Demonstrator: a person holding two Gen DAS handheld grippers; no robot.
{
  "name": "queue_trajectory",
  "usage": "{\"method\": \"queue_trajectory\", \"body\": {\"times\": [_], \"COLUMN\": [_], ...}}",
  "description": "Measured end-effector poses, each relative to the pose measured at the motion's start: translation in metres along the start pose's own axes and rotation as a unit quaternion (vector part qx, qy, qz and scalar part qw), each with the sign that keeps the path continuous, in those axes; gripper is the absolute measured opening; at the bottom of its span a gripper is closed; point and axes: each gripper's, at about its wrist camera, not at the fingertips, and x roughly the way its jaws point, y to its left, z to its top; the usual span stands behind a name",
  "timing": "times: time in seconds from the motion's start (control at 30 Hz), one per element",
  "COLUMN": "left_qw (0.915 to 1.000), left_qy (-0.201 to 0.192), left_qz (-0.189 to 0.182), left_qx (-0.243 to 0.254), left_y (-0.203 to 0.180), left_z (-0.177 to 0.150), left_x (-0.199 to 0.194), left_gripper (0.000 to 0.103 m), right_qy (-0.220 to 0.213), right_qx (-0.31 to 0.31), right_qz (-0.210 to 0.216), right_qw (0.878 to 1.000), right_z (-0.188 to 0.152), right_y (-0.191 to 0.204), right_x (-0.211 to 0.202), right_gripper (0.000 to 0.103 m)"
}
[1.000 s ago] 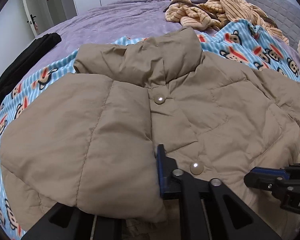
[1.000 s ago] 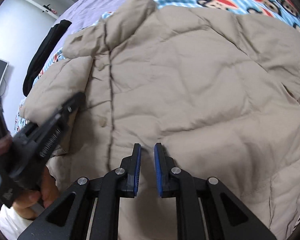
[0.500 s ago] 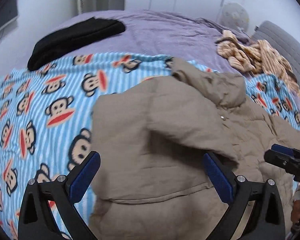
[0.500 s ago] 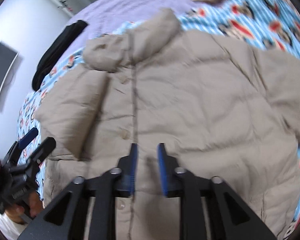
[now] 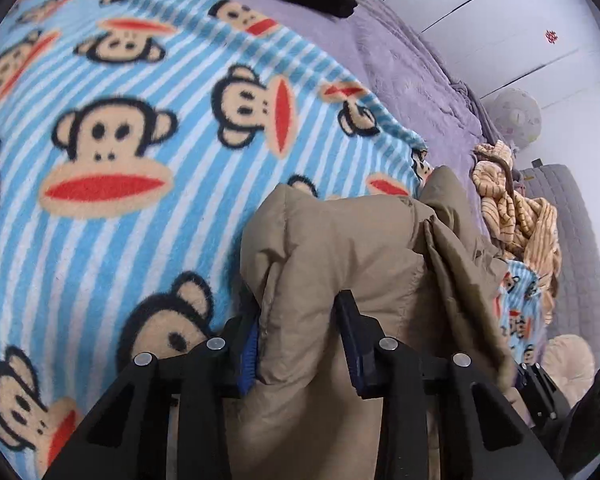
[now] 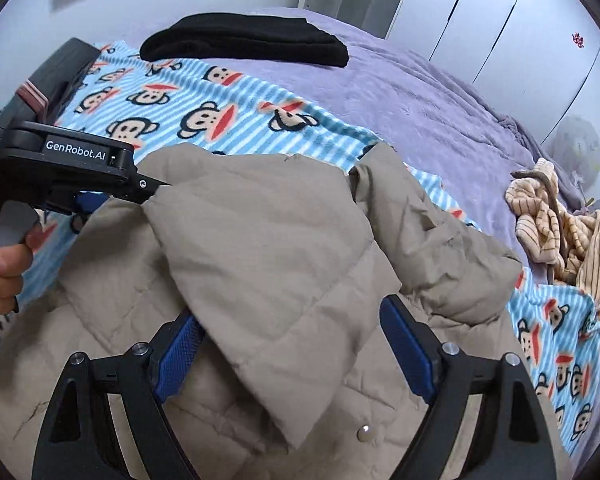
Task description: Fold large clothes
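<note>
- Moved from wide open half a second ago: left gripper point(image 5: 300, 336) now squeezed on a thick fold of the tan puffy jacket point(image 6: 268, 248).
- Spread wide now, not nearly shut like before: right gripper point(image 6: 296, 344), over the jacket, holding nothing.
- Lying on the monkey blanket point(image 5: 112, 160), on the purple bed point(image 6: 412, 96).

Right gripper point(image 6: 296, 344) (fingers wide apart) straddles the tan jacket's point(image 6: 268, 248) folded sleeve
</note>
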Motion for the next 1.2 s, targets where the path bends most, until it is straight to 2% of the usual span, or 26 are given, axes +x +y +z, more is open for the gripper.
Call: {"method": "queue_trajectory", "body": {"times": [0.03,0.1,0.17,0.23,0.3,0.37,0.4,0.43,0.47,0.5,0.53,0.6,0.67,0.7,0.77,0.8,0.87,0.93,1.03,1.07,1.13,1.2], "left_qw": [0.9993,0.9951,0.9892,0.9853,0.9842,0.9827,0.9803,0.9765,0.9712,0.9652,0.9633,0.9648,0.9615,0.9599,0.9603,0.9607,0.9593,0.9533,0.9437,0.9428,0.9485,0.9561], "left_qy": [-0.014,-0.028,-0.039,-0.042,-0.041,-0.042,-0.047,-0.051,-0.057,-0.067,-0.073,-0.073,-0.081,-0.083,-0.078,-0.074,-0.067,-0.060,-0.040,-0.040,-0.038,-0.043], "left_qz": [0.019,0.053,0.080,0.096,0.107,0.123,0.135,0.154,0.181,0.207,0.214,0.207,0.215,0.218,0.210,0.205,0.198,0.203,0.233,0.241,0.238,0.224], "left_qx": [0.030,0.079,0.117,0.135,0.135,0.132,0.136,0.142,0.145,0.145,0.144,0.144,0.151,0.155,0.166,0.172,0.190,0.216,0.231,0.227,0.205,0.184], "left_y": [-0.009,-0.021,-0.030,-0.034,-0.034,-0.033,-0.033,-0.034,-0.033,-0.031,-0.028,-0.020,-0.014,-0.012,-0.012,-0.013,-0.021,-0.031,-0.038,-0.037,-0.032,-0.026], "left_z": [-0.001,-0.001,-0.005,-0.008,-0.009,-0.010,-0.010,-0.009,-0.009,-0.007,-0.005,-0.001,-0.001,-0.003,-0.011,-0.016,-0.029,-0.043,-0.055,-0.058,-0.059,-0.057], "left_x": [-0.004,-0.008,-0.007,-0.003,0.002,0.007,0.008,0.008,0.007,0.003,-0.003,-0.018,-0.037,-0.045,-0.056,-0.059,-0.059,-0.048,-0.015,-0.006,0.005,0.005], "left_gripper": [0.030,0.030,0.030,0.030,0.030,0.030,0.031,0.043,0.054,0.069,0.069,0.069,0.069,0.069,0.069,0.069,0.069,0.069,0.069,0.069,0.069,0.070], "right_qy": [-0.007,-0.020,-0.028,-0.010,0.023,0.059,0.078,0.083,0.080,0.078,0.078,0.088,0.105,0.110,0.107,0.100,0.073,0.051,0.046,0.047,0.058,0.092], "right_qx": [0.030,0.120,0.214,0.310,0.402,0.465,0.500,0.524,0.536,0.535,0.528,0.508,0.485,0.470,0.445,0.430,0.414,0.404,0.364,0.350,0.308,0.301], "right_qz": [0.004,0.027,0.034,0.053,0.080,0.089,0.103,0.118,0.127,0.128,0.126,0.133,0.146,0.146,0.119,0.089,0.050,0.033,0.035,0.039,0.036,0.041], "right_qw": [1.000,0.992,0.976,0.949,0.912,0.879,0.856,0.840,0.831,0.831,0.836,0.846,0.856,0.863,0.881,0.893,0.906,0.913,0.929,0.935,0.949,0.948], "right_z": [0.000,-0.009,-0.026,-0.056,-0.093,-0.127,-0.147,-0.160,-0.167,-0.168,-0.167,-0.163,-0.162,-0.162,-0.165,-0.166,-0.168,-0.164,-0.145,-0.138,-0.126,-0.127], "right_y": [-0.011,-0.046,-0.083,-0.121,-0.149,-0.163,-0.166,-0.166,-0.164,-0.162,-0.160,-0.157,-0.157,-0.159,-0.162,-0.164,-0.169,-0.175,-0.175,-0.173,-0.166,-0.165], "right_x": [-0.001,-0.010,-0.015,-0.012,0.000,0.014,0.023,0.027,0.028,0.027,0.025,0.021,0.018,0.011,-0.007,-0.020,-0.039,-0.050,-0.039,-0.031,-0.006,0.027], "right_gripper": [0.049,0.012,0.012,0.011,0.011,0.011,0.011,0.011,0.011,0.011,0.011,0.012,0.018,0.025,0.036,0.039,0.039,0.038,0.033,0.031,0.030,0.029]}}
